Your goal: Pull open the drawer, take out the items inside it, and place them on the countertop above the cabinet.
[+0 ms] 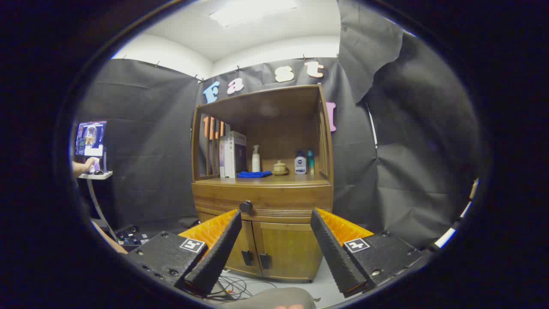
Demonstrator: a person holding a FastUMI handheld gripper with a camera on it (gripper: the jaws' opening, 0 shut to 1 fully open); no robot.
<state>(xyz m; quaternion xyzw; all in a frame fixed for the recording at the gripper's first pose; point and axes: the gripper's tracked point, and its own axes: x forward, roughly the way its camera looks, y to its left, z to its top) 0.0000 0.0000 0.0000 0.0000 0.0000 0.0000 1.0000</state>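
Observation:
A wooden cabinet stands ahead against the booth wall. Its drawer is closed, with a dark round knob at its front. The countertop above the drawer lies under an open shelf hood. My gripper is open, some way back from the cabinet, fingers spread wide. The knob sits just beside the left fingertip in the picture, farther off. Nothing lies between the fingers. The drawer's contents are hidden.
On the countertop stand books, a spray bottle, a blue cloth, a small pot and two bottles. Two doors close the cabinet below. Cables lie on the floor. A person's hand rests at a stand with a screen.

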